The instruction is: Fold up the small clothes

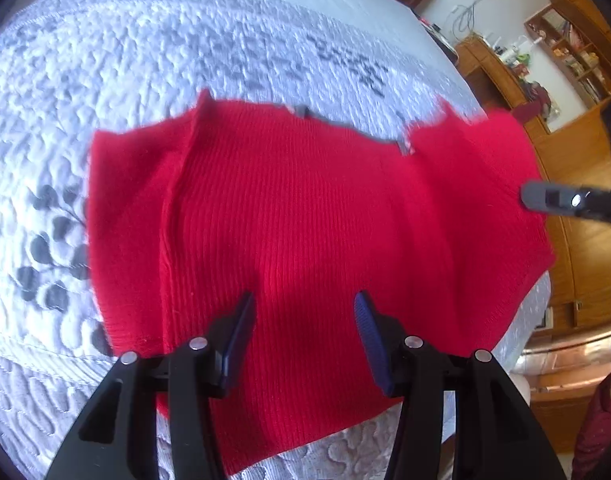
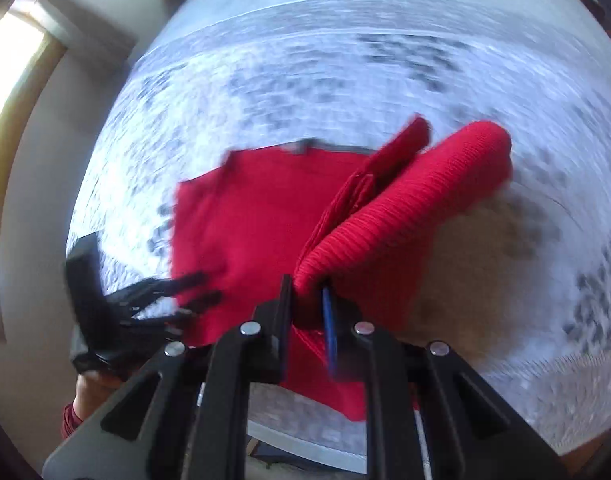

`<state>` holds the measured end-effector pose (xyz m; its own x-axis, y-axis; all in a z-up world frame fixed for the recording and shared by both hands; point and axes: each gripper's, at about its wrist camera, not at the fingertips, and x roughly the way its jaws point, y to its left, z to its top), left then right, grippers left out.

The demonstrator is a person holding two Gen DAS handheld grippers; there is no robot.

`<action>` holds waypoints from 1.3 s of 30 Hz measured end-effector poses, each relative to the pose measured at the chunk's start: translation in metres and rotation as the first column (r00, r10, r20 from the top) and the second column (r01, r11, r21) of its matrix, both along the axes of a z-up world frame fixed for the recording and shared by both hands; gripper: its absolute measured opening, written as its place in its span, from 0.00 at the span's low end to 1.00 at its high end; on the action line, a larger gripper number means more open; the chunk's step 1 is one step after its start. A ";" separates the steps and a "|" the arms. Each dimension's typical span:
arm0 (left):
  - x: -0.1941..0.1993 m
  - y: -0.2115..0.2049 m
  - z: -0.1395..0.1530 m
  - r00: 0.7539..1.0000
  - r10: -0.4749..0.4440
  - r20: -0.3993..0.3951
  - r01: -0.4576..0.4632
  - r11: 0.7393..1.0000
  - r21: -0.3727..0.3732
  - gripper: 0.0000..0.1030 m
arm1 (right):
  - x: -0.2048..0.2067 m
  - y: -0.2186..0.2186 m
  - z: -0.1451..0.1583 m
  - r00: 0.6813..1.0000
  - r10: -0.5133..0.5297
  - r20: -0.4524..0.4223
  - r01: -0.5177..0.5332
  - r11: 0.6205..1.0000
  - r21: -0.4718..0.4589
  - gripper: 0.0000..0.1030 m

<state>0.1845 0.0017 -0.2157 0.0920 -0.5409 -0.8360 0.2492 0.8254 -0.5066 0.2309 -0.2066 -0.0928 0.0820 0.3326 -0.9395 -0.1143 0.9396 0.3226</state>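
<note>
A red ribbed knit garment (image 1: 305, 200) lies spread on a white quilted bedspread (image 1: 125, 60) with grey leaf prints. My left gripper (image 1: 305, 304) hovers open just over the garment's near part, with nothing between its blue pads (image 1: 369, 332). In the right wrist view, my right gripper (image 2: 307, 292) is shut on a fold of the garment (image 2: 405, 200) and holds that side lifted and doubled toward the flat part (image 2: 245, 208). The left gripper (image 2: 209, 288) shows there at the garment's left edge. The right gripper's tip (image 1: 545, 198) enters the left wrist view from the right.
The bed's edge (image 1: 537, 300) runs close to the garment's right side, with wooden cabinets and shelves (image 1: 565, 60) beyond it. A bright window (image 2: 13, 60) and a wall stand past the bed's other side. A person's dark red sleeve (image 1: 597, 432) is near the lower right.
</note>
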 end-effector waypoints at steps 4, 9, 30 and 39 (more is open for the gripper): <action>0.000 0.007 -0.023 0.999 0.012 -0.045 -0.014 0.999 -0.031 0.50 | -0.005 0.049 -0.009 0.995 0.104 -0.008 -0.103 0.994 0.037 0.26; 0.001 0.017 -0.027 0.998 0.021 -0.065 -0.027 0.995 -0.093 0.50 | -0.020 0.025 0.000 0.994 0.105 0.043 -0.106 0.994 0.026 0.29; 0.011 0.030 0.020 0.979 0.137 -0.152 -0.138 0.990 0.005 0.59 | -0.137 0.082 -0.066 0.845 0.525 0.100 -0.492 0.837 -0.240 0.51; 0.012 0.006 0.004 0.959 0.128 -0.253 -0.155 0.983 -0.093 0.60 | -0.116 0.038 -0.056 0.918 0.378 0.122 -0.373 0.926 -0.059 0.07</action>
<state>0.1969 0.0080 -0.2118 -0.0259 -0.6277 -0.7780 -0.0093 0.7784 -0.6277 0.1149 -0.1682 -0.1492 0.0780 0.3307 -0.9405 -0.4989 0.8297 0.2504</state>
